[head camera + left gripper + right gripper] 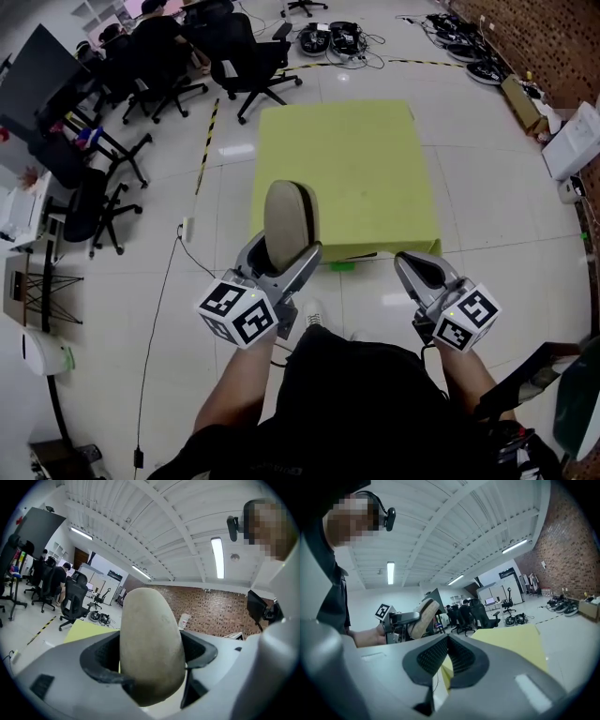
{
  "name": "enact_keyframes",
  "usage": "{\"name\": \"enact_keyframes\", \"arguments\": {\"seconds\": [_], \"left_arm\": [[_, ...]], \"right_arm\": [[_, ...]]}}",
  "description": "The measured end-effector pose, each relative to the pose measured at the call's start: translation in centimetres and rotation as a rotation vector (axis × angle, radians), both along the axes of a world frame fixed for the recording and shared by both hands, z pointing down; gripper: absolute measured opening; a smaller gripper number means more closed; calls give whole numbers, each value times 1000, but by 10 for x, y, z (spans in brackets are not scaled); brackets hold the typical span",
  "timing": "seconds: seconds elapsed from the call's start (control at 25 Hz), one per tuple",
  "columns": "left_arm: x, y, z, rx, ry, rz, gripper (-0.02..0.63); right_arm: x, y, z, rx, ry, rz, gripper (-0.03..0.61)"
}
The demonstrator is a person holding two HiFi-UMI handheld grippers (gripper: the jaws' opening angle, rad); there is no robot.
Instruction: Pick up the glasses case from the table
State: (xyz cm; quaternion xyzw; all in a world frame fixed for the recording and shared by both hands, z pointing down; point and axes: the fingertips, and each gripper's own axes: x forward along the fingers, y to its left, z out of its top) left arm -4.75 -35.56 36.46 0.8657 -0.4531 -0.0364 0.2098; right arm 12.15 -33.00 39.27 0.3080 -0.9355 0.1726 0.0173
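Note:
The glasses case is a beige oval case, held upright off the table. My left gripper is shut on its lower end, near the table's front left corner. In the left gripper view the glasses case fills the gap between the dark pads. The right gripper view shows the glasses case from the side in the left gripper. My right gripper hovers at the table's front right corner, shut with nothing in it; in its own view the right gripper has its pads pressed together.
The yellow-green table has a bare top. Black office chairs and seated people stand at the far left. Cables and round devices lie on the white floor beyond the table. A brick wall runs along the right.

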Motion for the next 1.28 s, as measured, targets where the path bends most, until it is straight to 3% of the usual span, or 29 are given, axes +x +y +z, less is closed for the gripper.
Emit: {"name": "enact_keyframes", "arguments": {"seconds": [0.32, 0.56, 0.76, 1.28], "left_arm": [[30, 36, 2, -12, -26, -24, 382], [24, 51, -4, -10, -55, -44, 382], [27, 54, -8, 3, -64, -29, 382], [-3, 45, -26, 49, -68, 50, 382]], "right_arm": [[23, 22, 10, -16, -51, -31, 2], [30, 29, 2, -9, -92, -24, 0], [33, 32, -7, 29, -68, -12, 0], [-8, 26, -43, 112, -16, 57, 0]]}}
